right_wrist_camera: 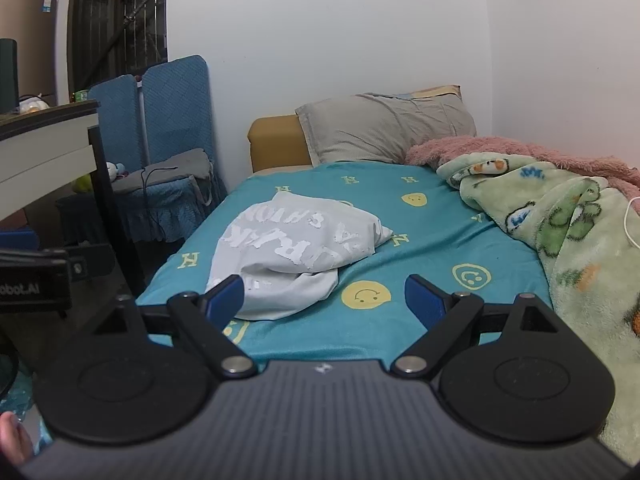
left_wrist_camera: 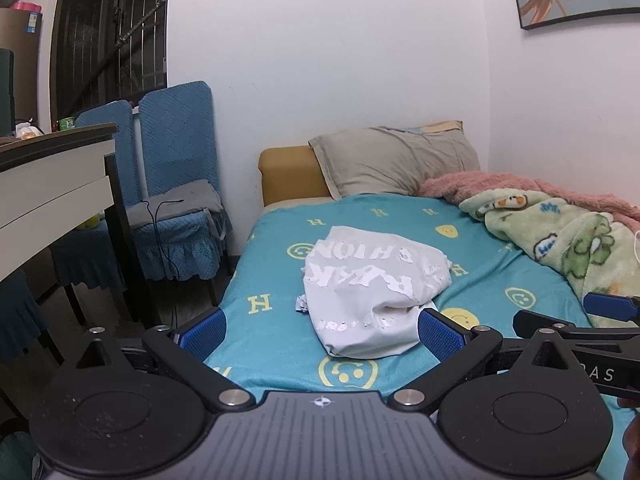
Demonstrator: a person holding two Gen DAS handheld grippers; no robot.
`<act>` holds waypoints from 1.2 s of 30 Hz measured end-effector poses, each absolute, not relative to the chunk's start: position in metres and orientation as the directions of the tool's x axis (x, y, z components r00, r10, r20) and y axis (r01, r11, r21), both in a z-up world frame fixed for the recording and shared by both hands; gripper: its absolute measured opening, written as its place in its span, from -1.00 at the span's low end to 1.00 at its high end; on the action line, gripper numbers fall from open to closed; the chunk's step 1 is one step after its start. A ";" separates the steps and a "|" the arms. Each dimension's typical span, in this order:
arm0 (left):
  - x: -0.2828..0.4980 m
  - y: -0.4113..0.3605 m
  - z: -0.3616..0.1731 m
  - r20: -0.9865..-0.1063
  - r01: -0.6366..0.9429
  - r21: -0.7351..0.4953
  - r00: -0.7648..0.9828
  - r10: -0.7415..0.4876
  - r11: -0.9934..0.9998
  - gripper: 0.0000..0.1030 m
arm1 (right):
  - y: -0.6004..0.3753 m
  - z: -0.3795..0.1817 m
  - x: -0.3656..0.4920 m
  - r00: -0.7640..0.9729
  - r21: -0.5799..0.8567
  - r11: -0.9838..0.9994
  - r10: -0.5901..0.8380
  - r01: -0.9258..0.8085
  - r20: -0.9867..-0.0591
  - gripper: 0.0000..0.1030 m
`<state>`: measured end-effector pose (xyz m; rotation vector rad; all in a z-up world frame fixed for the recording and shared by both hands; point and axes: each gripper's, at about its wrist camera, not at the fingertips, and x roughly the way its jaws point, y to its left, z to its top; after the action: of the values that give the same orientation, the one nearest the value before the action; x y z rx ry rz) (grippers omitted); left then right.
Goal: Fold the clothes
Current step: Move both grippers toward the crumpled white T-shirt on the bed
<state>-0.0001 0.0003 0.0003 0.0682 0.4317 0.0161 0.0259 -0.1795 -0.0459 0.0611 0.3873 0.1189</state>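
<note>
On the bed [left_wrist_camera: 280, 336], a crumpled grey T-shirt [left_wrist_camera: 368, 292] lies mid-sheet. Left hand-held gripper [left_wrist_camera: 320, 334] and right hand-held gripper [right_wrist_camera: 324, 300] both hover spread wide, gripping nothing.

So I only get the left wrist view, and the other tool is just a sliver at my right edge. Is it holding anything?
Observer: No. The right wrist view shows the right tool whole: its two blue fingers stand wide apart and grip nothing.
Operator: Is it at least aimed at the clothes?
Observer: Partly. In that view the grey T-shirt lies crumpled left of centre, behind the tool's left-hand finger.
Operator: Does the desk hide anything on those blue chairs from me?
Observer: Yes. A small white and blue soft toy lies at the edge of the chair seat.
</note>
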 end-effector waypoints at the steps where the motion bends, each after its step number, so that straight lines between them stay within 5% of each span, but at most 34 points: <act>1: 0.000 0.001 0.001 -0.414 -0.001 0.069 0.910 0.030 0.998 0.99 | -0.178 -0.046 0.025 0.916 0.079 0.992 0.125 -0.103 -0.380 0.72; 36: -0.007 -0.008 -0.006 -0.412 -0.003 0.086 0.911 0.039 0.996 0.99 | -0.186 -0.037 0.010 0.939 0.093 0.994 0.089 -0.061 -0.333 0.72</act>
<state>-0.0067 -0.0082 -0.0058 0.0840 0.4258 0.0218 0.0101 -0.1858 -0.0366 0.0814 0.3433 0.0765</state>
